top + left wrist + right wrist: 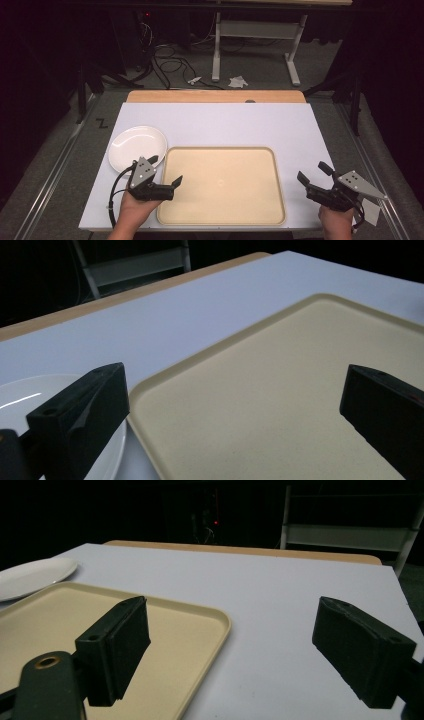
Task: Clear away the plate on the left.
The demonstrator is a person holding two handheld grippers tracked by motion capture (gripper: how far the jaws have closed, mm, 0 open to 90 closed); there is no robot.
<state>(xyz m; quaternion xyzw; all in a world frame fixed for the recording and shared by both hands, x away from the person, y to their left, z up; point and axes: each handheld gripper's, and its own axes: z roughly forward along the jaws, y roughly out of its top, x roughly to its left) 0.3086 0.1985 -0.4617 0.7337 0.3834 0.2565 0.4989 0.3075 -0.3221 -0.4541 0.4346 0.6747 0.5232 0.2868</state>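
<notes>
High view: we are holding both grippers released and empty, left gripper (167,172) straddling the tray's (221,149) left rim beside the plate (137,145), right gripper (312,172) off its right edge; we should approach level.

Left gripper (166,171) jaws wide apart, right gripper (312,172) jaws wide apart, both low, nothing held

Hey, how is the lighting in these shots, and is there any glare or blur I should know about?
High view: the table is evenly lit, the room behind it dark, and the white plate is slightly washed out. Left gripper view: a bright streak of glare on the plate; the near jaws look soft. Right gripper view: black background, a small red light glowing, the tray sharp.
</notes>
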